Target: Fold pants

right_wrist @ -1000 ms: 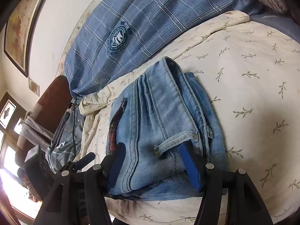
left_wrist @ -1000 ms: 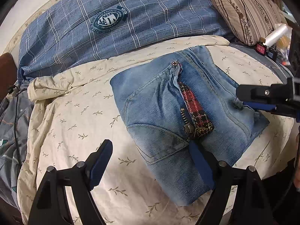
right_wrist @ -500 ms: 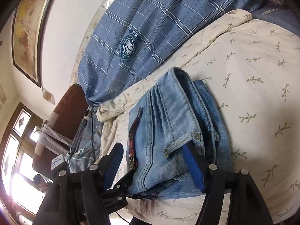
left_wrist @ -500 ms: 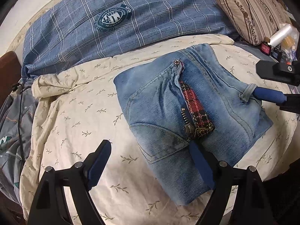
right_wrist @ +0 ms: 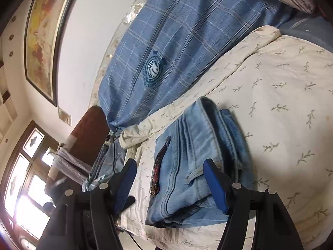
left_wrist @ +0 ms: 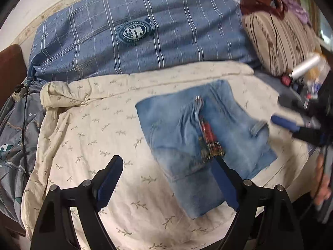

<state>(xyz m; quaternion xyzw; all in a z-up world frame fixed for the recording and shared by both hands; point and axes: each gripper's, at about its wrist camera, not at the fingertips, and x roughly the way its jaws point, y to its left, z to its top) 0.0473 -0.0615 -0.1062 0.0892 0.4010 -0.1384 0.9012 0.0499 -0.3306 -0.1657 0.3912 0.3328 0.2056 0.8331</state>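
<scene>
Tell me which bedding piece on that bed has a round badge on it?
The blue checked quilt by the wall; its dark round badge shows. The cream sheet has only small leaf sprigs, and the pillow only brown stripes.

I see light blue denim pants (left_wrist: 183, 137), faded paler in patches, with a red plaid lining (left_wrist: 209, 137) along the open fly. Under them lies a cream sheet (left_wrist: 87, 137) sprigged with small olive leaves. The blue duvet (left_wrist: 177, 31) along the bed's far edge carries white checks and a teal crest (left_wrist: 134, 31). A beige pillow (left_wrist: 278, 39) at the far right corner has brown stripes. My gripper pads (right_wrist: 214, 184) are royal blue on black.
</scene>
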